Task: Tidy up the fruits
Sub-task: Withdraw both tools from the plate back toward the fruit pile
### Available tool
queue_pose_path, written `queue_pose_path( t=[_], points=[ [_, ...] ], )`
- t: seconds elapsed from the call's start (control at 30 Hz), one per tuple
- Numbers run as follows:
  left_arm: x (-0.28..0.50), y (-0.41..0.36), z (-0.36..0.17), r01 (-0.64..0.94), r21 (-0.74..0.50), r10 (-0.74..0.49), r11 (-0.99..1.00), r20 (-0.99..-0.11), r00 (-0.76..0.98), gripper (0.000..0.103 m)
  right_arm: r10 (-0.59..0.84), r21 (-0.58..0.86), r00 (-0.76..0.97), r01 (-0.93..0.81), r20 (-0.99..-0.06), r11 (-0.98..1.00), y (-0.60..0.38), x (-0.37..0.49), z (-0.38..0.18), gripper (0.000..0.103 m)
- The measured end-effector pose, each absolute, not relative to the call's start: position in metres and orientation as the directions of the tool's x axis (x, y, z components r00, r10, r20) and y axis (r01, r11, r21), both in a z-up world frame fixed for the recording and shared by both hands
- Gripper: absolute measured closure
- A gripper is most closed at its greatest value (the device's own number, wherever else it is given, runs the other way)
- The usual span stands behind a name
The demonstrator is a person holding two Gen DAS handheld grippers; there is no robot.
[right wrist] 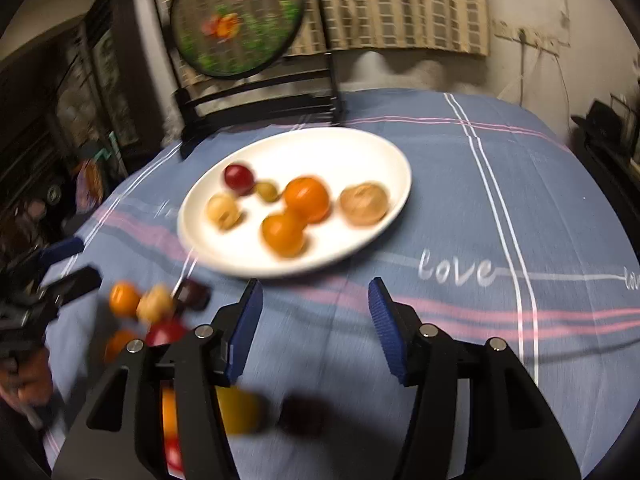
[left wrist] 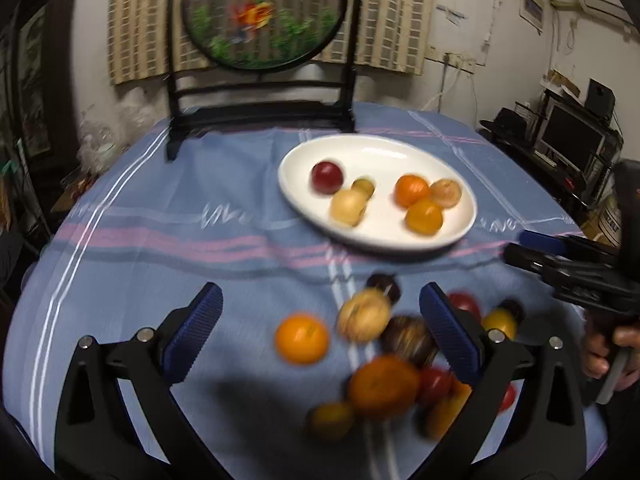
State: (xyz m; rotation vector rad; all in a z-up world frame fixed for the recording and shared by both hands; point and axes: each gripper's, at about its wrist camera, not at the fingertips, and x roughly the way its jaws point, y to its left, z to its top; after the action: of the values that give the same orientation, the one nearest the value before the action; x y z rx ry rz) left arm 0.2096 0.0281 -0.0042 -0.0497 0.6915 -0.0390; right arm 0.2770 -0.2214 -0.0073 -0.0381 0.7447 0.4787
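Note:
A white oval plate (left wrist: 372, 236) (right wrist: 208, 248) on the blue tablecloth holds several fruits: a red plum (left wrist: 327, 176), two oranges (left wrist: 411, 190), tan round fruits and a small green one. Loose fruits lie in a pile nearer me, among them an orange (left wrist: 302, 338), a tan fruit (left wrist: 363, 314) and a large orange one (left wrist: 383, 385). My left gripper (left wrist: 320, 336) is open and empty, hovering above the pile. My right gripper (right wrist: 316, 328) is open and empty, above bare cloth in front of the plate; it also shows in the left wrist view (left wrist: 532, 248). Both views are blurred.
A round goldfish screen on a black stand (left wrist: 264, 16) (right wrist: 236, 20) stands at the table's far side behind the plate. Shelves and electronics (left wrist: 572, 132) sit off the table's right edge. A dark cabinet (right wrist: 60, 120) stands to the left.

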Motion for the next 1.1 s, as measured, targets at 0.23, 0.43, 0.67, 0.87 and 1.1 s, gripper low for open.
queue_pose_path(
  t=[0.23, 0.43, 0.67, 0.87, 1.1],
  points=[
    [0.188, 0.049, -0.021, -0.054, -0.021, 0.026, 0.998, -0.682, 0.731, 0.003, 0.49, 0.201, 0.566, -0.496, -0.664, 0.845, -0.223, 0.232, -0.012, 0.035],
    [0.182, 0.06, -0.026, -0.094, -0.048, 0.035, 0.994, -0.692, 0.721, 0.003, 0.532, 0.254, 0.532, -0.507, -0.659, 0.823, -0.23, 0.223, -0.01, 0.035],
    [0.178, 0.061, -0.034, -0.092, -0.038, 0.037, 0.995, -0.722, 0.691, 0.003, 0.539, 0.231, 0.492, -0.554, -0.684, 0.8, -0.22, 0.207, -0.015, 0.035],
    [0.179, 0.068, -0.035, -0.107, -0.077, 0.016, 0.991, -0.732, 0.681, 0.003, 0.513, 0.157, 0.451, -0.62, -0.73, 0.768, -0.201, 0.194, -0.024, 0.034],
    [0.179, 0.068, -0.036, -0.101, -0.099, -0.006, 0.99, -0.741, 0.672, 0.003, 0.463, 0.067, 0.459, -0.651, -0.759, 0.756, -0.187, 0.185, -0.032, 0.04]
  ],
)
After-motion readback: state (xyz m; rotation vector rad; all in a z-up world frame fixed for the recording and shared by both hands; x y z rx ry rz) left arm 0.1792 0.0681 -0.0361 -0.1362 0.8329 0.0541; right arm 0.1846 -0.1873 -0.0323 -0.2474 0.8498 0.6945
